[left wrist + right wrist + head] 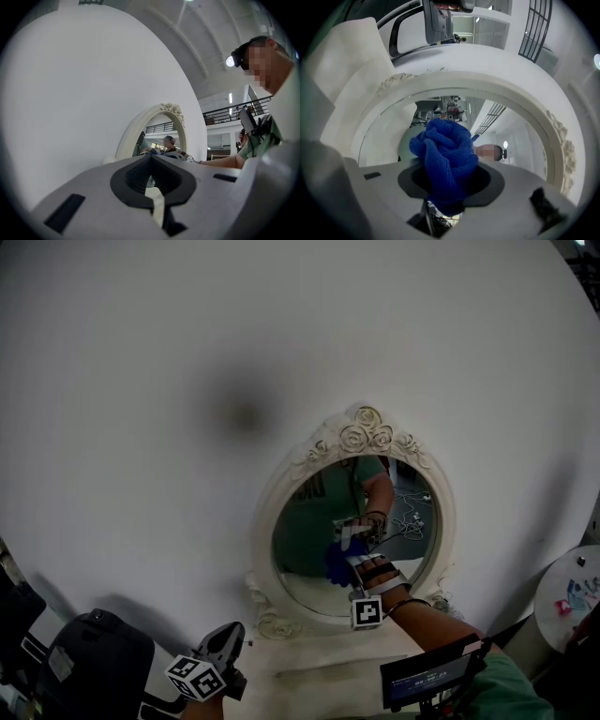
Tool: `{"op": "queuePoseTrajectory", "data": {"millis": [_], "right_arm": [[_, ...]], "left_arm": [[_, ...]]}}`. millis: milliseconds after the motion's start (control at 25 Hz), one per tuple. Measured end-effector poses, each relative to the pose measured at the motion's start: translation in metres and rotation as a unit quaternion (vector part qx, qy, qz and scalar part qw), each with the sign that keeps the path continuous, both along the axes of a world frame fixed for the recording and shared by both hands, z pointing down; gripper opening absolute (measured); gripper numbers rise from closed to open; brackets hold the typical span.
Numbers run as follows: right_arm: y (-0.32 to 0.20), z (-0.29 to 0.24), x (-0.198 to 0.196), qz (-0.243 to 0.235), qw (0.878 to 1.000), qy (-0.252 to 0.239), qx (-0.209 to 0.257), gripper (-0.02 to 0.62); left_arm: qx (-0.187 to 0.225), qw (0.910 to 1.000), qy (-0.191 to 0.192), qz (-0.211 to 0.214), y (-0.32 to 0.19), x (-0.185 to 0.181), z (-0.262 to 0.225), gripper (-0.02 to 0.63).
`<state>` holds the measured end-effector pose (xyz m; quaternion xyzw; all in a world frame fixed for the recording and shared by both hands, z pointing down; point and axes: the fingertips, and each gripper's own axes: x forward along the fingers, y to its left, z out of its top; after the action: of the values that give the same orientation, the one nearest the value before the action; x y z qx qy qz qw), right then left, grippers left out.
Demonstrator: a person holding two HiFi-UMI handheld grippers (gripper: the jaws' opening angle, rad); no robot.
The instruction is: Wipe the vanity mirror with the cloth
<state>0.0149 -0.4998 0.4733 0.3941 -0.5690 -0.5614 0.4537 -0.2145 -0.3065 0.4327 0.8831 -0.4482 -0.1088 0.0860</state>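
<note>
Background is a plain white matte wall [187, 381], smooth and unmarked apart from a soft grey shadow patch; at its foot runs a pale ledge [328, 673].

The vanity mirror [309, 554] stands on that ledge against the wall; it is oval and upright; its frame [272, 493] is cream, moulded and glossy, with a cluster of carved roses [364, 437] at the crown and scrollwork at the lower edge; the glass reflects a green sleeve, a forearm and cables.

The right gripper [356, 566] reaches in over the lower edge of the frame; its jaws are clamped on the cloth [445, 154], which is deep blue, ribbed knit and bunched into a loose ball; the cloth is at the lower middle of the glass; actual contact with the glass cannot be confirmed from these views.

The left gripper [228, 636] is held low near the left end of the ledge, well apart from the mirror; its dark ribbed pads [140, 178] are together, with nothing between them; its pale grey shell is smooth moulded plastic.
</note>
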Motion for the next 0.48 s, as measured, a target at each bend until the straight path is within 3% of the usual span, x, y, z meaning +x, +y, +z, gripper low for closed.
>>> {"op": "queuePoseTrajectory", "data": {"millis": [360,480], "right_arm": [[-0.01,0.011,0.19,0.151,0.988,0.031,-0.002,0.156],[-0.013,0.004,0.229,0.18,0.983,0.027,0.011,0.156]], "left_arm": [[-0.005,0.9993,-0.003,0.037,-0.011,0.042,0.002,0.008],[-0.005,0.9992,0.0,0.04,-0.014,0.047,0.001,0.008]]}}
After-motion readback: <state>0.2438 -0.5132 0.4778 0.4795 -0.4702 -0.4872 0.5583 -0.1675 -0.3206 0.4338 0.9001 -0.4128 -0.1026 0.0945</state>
